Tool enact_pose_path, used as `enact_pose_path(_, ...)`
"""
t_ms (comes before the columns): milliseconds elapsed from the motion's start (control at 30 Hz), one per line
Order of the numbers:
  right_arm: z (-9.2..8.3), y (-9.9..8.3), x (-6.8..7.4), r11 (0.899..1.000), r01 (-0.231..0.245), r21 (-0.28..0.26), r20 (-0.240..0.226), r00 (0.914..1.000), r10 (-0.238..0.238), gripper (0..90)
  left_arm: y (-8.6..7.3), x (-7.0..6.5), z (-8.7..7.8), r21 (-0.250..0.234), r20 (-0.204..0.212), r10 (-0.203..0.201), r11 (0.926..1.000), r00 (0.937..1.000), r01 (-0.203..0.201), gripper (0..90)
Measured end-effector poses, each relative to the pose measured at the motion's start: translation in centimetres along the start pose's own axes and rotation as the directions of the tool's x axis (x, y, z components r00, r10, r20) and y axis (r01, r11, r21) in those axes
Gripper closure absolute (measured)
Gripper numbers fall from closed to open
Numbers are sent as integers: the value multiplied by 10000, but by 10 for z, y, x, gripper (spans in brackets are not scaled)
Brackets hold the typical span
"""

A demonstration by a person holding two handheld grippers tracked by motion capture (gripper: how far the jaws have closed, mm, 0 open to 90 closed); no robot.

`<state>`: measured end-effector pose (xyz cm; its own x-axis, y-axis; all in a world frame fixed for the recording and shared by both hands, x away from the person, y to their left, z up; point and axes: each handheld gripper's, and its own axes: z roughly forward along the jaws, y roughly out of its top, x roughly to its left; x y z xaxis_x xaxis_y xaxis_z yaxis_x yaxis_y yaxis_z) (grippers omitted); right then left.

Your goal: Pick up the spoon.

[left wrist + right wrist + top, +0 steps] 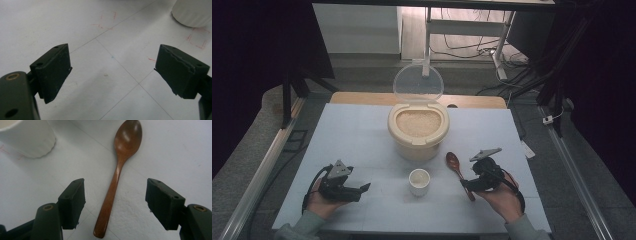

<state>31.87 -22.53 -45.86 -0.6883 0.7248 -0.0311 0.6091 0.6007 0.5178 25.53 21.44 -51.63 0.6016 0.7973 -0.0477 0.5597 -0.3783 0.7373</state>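
Note:
A brown wooden spoon (456, 164) lies on the white table, bowl pointing away from me, just right of a small white cup (419, 181). In the right gripper view the spoon (117, 175) has its handle between the open jaws of my right gripper (116, 188), and neither pad touches it. The cup (27, 137) stands at that view's upper left. My right gripper (468, 185) sits low over the handle's near end. My left gripper (364, 189) rests at the front left, jaws wide open on nothing. In the left gripper view this gripper (112, 60) faces bare table, with the cup (192, 12) at the upper right.
A cream tub of rice (418, 130) stands behind the cup, its clear lid (418, 82) hinged up at the back. The white table sheet (357, 130) carries thin grid lines and faint red marks. Metal rails run along both sides.

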Motion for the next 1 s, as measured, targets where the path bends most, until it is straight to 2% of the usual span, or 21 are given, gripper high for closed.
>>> enact_pose_path(167, 13, 6, 7, 9968, 13, 805, 206, 9998, -30, 361, 0, 0, 0, 34, -22, 33, 10000, 10000, -33, 128)
enact_pose_path(400, 24, 6, 10, 9927, 17, 1202, 368, 9993, -61, 409, 0, 0, 0, 27, -28, 55, 10000, 10000, -55, 128)
enact_pose_path(467, 28, 5, 10, 9890, -18, 1480, 497, 9987, -56, 431, 0, 0, 0, 24, -36, 67, 10000, 10000, -67, 128)
enact_pose_path(800, 39, 3, 11, 9802, -196, 1970, 606, 9981, 77, 531, -1, 0, 0, 40, -47, 87, 10000, 10000, -86, 128)
enact_pose_path(933, 42, 2, 12, 9772, -343, 2097, 646, 9977, 211, 575, -1, 0, 0, 37, -59, 109, 9999, 9999, -108, 128)
enact_pose_path(1000, 44, 1, 11, 9751, -560, 2146, 757, 9963, 405, 609, -1, 0, 0, 35, -55, 110, 9999, 9999, -110, 128)
